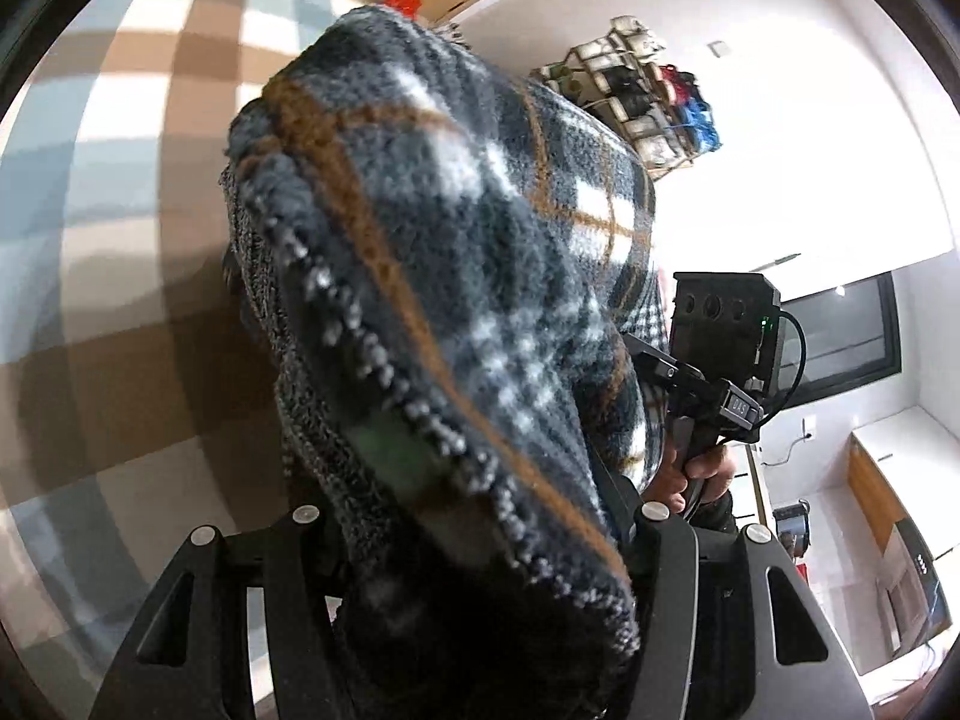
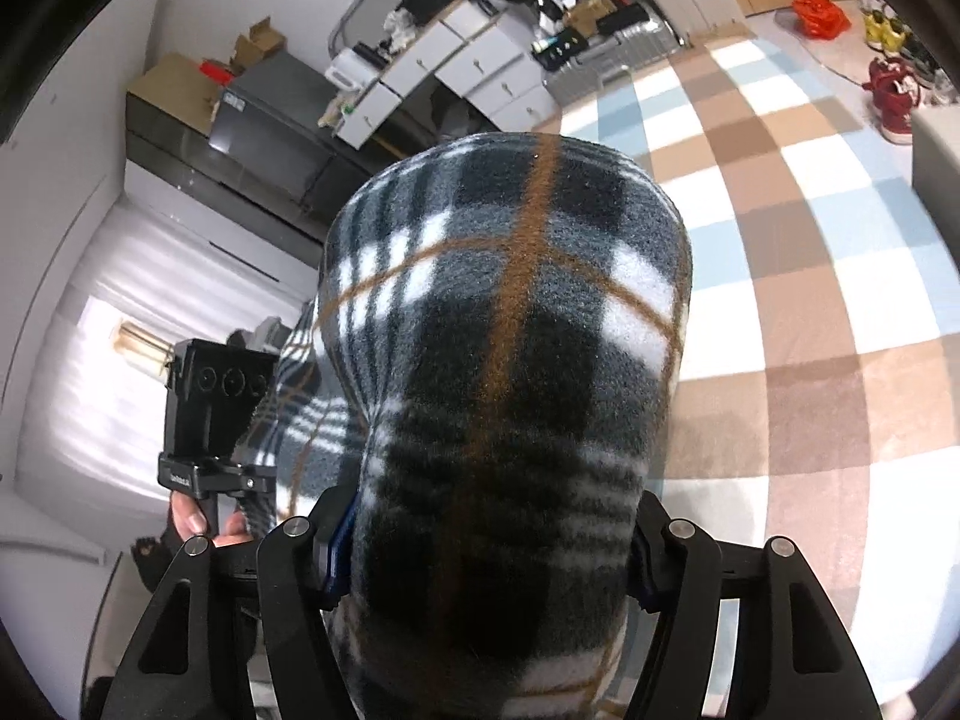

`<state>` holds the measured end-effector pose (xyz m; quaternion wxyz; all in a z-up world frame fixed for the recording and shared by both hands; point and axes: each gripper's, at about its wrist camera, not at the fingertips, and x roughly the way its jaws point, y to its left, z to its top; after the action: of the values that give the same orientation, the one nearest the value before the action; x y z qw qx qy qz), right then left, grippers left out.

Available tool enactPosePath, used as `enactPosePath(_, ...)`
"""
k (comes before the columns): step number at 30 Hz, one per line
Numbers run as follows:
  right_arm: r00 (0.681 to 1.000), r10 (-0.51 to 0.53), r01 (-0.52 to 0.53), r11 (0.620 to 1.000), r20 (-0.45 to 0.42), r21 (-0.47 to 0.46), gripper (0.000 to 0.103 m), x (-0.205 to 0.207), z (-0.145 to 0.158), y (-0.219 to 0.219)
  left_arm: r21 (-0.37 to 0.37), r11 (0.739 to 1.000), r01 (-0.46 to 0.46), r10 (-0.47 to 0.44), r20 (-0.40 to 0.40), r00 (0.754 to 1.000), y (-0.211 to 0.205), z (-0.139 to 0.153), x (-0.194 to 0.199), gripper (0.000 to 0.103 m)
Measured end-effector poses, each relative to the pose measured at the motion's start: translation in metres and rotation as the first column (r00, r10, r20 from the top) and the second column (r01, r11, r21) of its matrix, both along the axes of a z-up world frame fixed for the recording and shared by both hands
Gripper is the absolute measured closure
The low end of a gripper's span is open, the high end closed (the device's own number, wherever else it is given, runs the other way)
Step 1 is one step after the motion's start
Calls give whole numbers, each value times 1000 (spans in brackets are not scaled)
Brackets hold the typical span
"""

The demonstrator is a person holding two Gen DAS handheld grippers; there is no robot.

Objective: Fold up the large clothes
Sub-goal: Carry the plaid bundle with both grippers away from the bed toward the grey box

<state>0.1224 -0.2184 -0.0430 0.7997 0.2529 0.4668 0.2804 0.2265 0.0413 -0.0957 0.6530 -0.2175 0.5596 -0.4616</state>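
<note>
Between the left gripper (image 1: 480, 540) jaws sits a thick bunch of plaid fleece garment (image 1: 456, 252), clamped; right gripper (image 2: 486, 546) likewise clamped on a wide fold. Fabric is soft, bulky, light, floppy, not slippery: grip hems or corners. Beyond, checkered rug (image 2: 810, 276).

Below you lay a checked rug (image 2: 780, 252) in brown, blue and white. At its far edge sat an orange bag (image 2: 819, 12), red shoes (image 2: 894, 90) and white drawers (image 2: 480, 69); a shoe rack (image 1: 636, 90) stood against the wall.
</note>
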Motion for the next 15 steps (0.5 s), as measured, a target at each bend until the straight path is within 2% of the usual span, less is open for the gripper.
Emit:
enactPosePath(4,999,-33,33,999,35,15,36,-10,32,-21,-21,999,37,-36,58,998,-17,26,-3,51)
enactPosePath(10,991,-116,113,993,71,36,37,-34,84,-77,-36,992,119,-114,124,986,-71,68,-1,51)
enactPosePath(15,970,-203,199,979,135,47,38,-62,138,-145,-66,972,227,-210,201,957,-151,117,-4,51)
